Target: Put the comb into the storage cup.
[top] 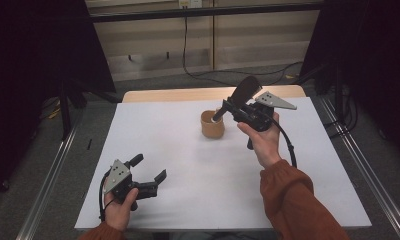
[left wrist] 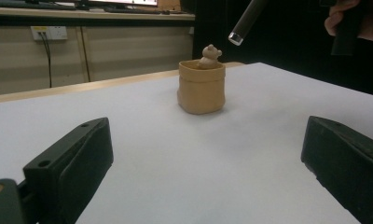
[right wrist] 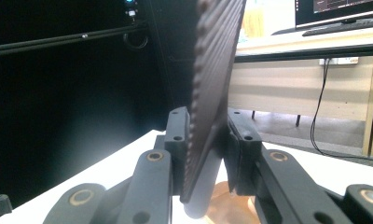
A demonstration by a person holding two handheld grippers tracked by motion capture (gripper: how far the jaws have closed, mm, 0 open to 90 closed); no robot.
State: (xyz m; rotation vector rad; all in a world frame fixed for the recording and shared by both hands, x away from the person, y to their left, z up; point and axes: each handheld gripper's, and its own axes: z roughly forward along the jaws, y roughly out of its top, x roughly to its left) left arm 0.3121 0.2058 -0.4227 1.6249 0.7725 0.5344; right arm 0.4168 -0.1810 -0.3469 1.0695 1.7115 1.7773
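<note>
Ridged black spatula (right wrist: 215, 70) clamped between the right gripper (right wrist: 208, 140) jaws — blade up.

Cup (top: 212, 124) mid-table (top: 188, 200), figure (left wrist: 209, 57) inside it, brush (top: 236, 98) above at 2 o'clock, left gripper (top: 149, 172) at 7 o'clock.
</note>
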